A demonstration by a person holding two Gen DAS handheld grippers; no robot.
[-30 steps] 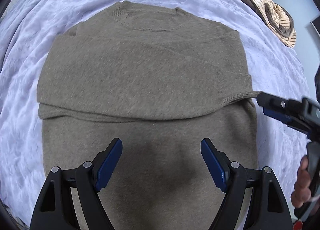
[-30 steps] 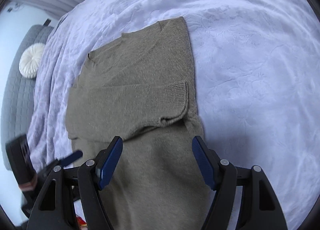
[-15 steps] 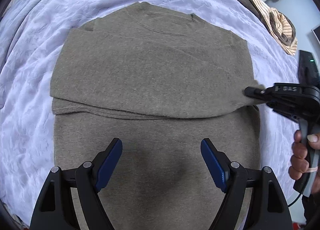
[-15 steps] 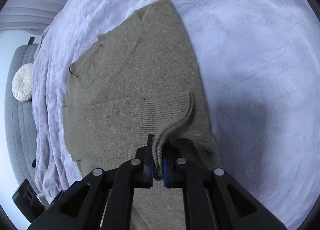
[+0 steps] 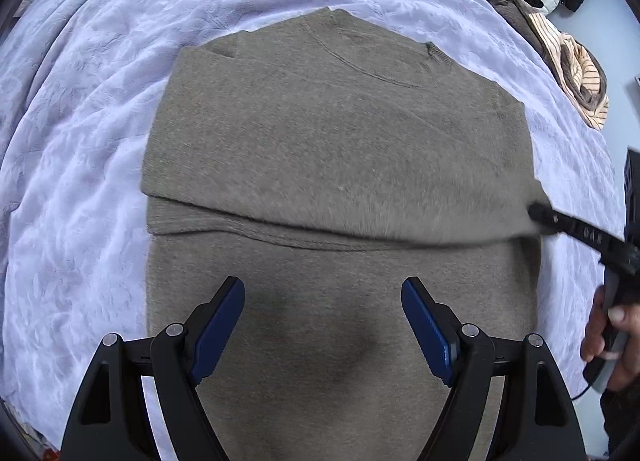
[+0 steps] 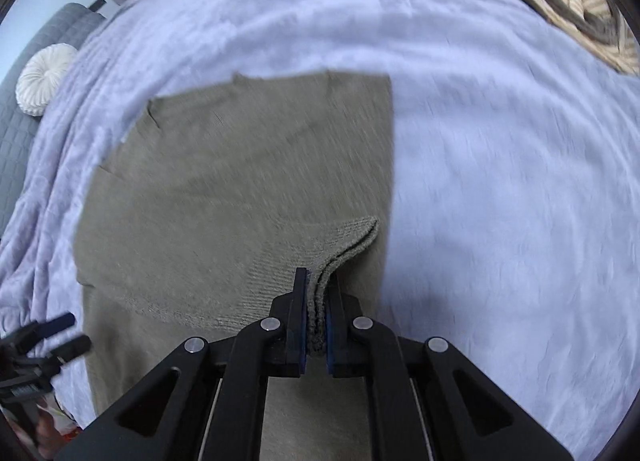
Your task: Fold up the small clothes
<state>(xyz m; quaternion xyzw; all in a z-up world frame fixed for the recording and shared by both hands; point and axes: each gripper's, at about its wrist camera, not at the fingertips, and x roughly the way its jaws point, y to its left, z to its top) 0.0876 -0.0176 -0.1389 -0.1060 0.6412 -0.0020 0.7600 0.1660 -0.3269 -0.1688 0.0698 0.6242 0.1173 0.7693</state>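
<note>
An olive-brown knit sweater (image 5: 340, 149) lies flat on a pale lavender bedspread (image 5: 80, 165), both sleeves folded across its chest. My left gripper (image 5: 323, 325) is open and empty, hovering over the sweater's lower body. My right gripper (image 6: 316, 317) is shut on the ribbed sleeve cuff (image 6: 344, 245) at the sweater's right edge and lifts it slightly. In the left wrist view the right gripper (image 5: 538, 213) shows at the sweater's right side. In the right wrist view the sweater (image 6: 224, 189) spreads to the left, and the left gripper (image 6: 64, 335) shows at the far left.
A heap of striped and dark clothes (image 5: 568, 61) lies at the far right of the bed, also in the right wrist view (image 6: 576, 1). A white round cushion (image 6: 44, 77) rests on a grey quilted seat (image 6: 16, 133) at the left. My hand (image 5: 608, 341) holds the right gripper.
My right gripper went from open to shut on the sleeve cuff and has pulled it up and rightward. The left gripper stayed open and drifted over the sweater.
</note>
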